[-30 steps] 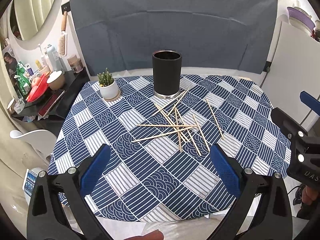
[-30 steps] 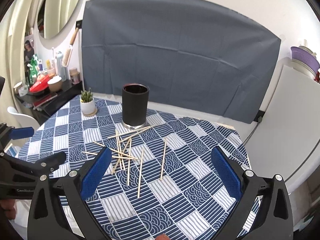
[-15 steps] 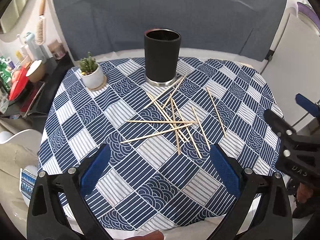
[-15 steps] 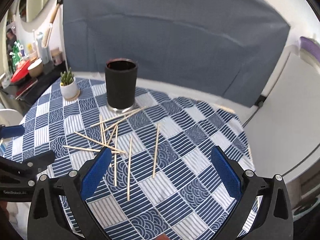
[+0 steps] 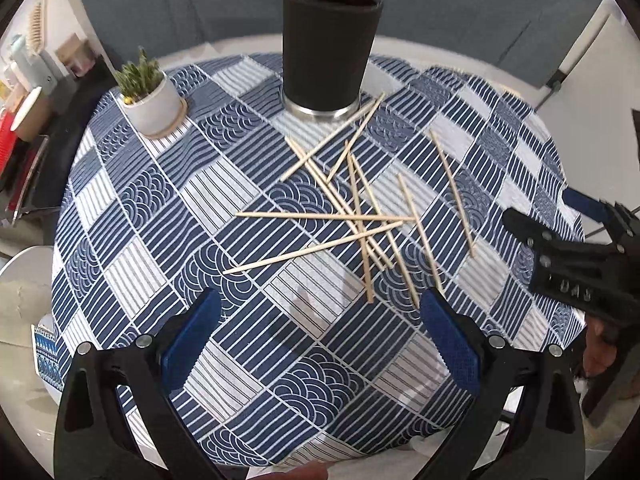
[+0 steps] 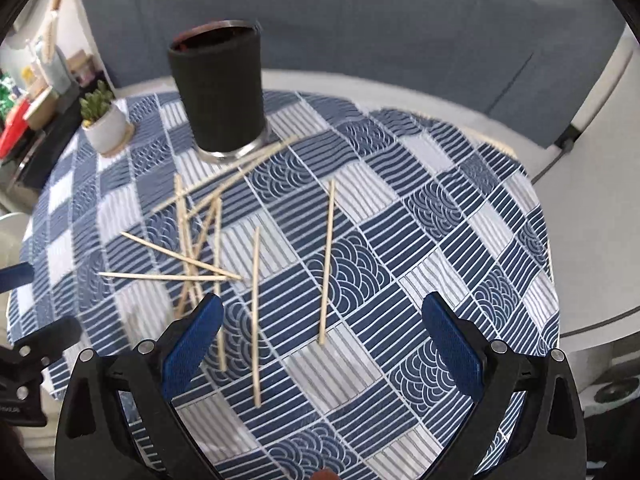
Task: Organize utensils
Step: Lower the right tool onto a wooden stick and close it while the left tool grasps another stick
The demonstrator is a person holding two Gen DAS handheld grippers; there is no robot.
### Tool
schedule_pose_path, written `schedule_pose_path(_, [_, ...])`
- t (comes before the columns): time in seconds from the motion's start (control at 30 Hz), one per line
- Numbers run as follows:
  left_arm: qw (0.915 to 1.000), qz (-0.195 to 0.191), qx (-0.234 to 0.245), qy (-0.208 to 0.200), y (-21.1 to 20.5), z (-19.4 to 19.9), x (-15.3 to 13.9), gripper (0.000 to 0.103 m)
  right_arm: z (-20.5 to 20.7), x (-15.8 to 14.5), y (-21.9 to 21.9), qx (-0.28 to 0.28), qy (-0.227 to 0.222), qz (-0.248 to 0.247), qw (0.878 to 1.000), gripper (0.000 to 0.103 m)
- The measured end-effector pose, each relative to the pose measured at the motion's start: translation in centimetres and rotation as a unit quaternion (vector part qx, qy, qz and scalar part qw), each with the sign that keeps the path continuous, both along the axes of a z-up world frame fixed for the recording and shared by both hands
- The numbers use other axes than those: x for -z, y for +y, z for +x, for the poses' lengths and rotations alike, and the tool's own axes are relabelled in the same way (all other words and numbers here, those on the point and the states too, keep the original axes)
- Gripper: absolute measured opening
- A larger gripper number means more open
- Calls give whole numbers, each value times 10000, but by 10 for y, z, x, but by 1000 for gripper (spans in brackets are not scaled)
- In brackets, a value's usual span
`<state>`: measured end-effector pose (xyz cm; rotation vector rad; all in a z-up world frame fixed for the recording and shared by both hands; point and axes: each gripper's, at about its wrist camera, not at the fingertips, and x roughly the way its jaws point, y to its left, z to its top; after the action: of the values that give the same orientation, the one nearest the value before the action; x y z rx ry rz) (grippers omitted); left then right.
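Here, wooden chopsticks [image 5: 352,216] lie scattered mid-tablecloth [image 5: 120,208], just before the black holder [image 5: 326,52] (upright, near the far edge). Left gripper [image 5: 320,320] and right gripper [image 6: 320,320] hover agape above bare near-edge cloth.

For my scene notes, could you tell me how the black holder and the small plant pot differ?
The black holder is tall, dark and metal-rimmed at its base; the plant pot is short, white and sits on a coaster. The holder looks empty from here, while the pot holds a green plant. Chopsticks reach the holder's base, none the pot. Both stand upright on the tablecloth.
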<state>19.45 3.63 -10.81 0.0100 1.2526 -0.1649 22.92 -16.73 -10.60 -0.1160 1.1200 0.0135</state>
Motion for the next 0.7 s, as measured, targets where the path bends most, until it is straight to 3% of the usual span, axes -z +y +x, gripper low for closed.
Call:
schedule_pose_path(0.13, [9993,-65,145,348,4,18,25,97,22,30,-8,84,286,-44,9995,95])
schedule_pose_path(0.2, [9987,144,179,451,5,30,40,97,34,46,-12,139,478,-71,9987,95])
schedule_pose_path(0.33, [9974,318,302,572,7,46,60,97,55,76,-19,204,961,296,9947,95])
schedule_pose_path(0.47, [9963,408,332,678,8,58,75,97,65,91,-26,260,1236,599,9902,95])
schedule_pose_path(0.7, [9924,596,688,828,-3,63,102,97,75,108,-26,248,1401,386,9891,95])
